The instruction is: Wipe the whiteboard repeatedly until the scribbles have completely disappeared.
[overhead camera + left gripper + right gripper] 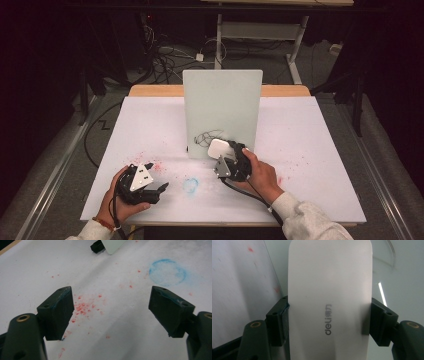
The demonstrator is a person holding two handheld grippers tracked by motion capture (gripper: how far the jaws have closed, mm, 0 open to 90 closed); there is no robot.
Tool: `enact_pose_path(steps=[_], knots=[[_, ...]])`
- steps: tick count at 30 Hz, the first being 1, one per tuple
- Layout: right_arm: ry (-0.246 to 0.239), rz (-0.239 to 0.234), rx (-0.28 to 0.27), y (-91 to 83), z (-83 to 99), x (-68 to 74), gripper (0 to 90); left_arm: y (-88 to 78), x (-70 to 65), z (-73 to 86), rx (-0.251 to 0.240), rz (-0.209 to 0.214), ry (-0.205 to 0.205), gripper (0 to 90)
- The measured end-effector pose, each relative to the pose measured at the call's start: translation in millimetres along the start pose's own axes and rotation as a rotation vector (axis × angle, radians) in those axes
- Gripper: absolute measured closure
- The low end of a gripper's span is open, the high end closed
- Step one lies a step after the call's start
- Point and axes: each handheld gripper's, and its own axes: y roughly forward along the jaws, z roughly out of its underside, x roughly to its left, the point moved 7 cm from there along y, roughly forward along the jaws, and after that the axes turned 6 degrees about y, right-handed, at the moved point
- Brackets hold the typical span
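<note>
- R gripper (231, 159): jaws clamped on the 2 long sides of the white eraser (329, 300); long axis runs fwd, along the jaws.
- Eraser is held at the foot of the upright whiteboard (222, 100), just beside the black scribble (206, 137), which lies to its left in the high view.
- L gripper (150, 192): jaws apart, nothing held; rested on the table (310, 150) well apart from the board.
- R hand is judged nearer; a leftward wipe is likely called for.
</note>
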Motion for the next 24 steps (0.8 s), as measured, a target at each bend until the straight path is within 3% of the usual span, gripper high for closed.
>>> enact_pose_path(steps=[8,14,18,24], knots=[[-0.049,0.100,0.080,-7.6,30.6,-18.7,30.7,-0.5,-0.6,-0.6,0.003,-0.003,0.001,19.8],[-0.055,0.109,0.108,-11.9,44.3,-27.9,30.7,-0.7,0.0,-0.1,0.001,-0.002,-0.001,19.9],[-0.070,0.122,0.103,-9.7,39.4,-24.3,30.7,0.2,-0.6,-1.3,0.003,0.001,0.006,19.8],[-0.100,0.113,0.085,-3.1,14.0,-14.8,30.7,3.2,-1.7,-3.4,0.003,0.008,0.008,19.9]])
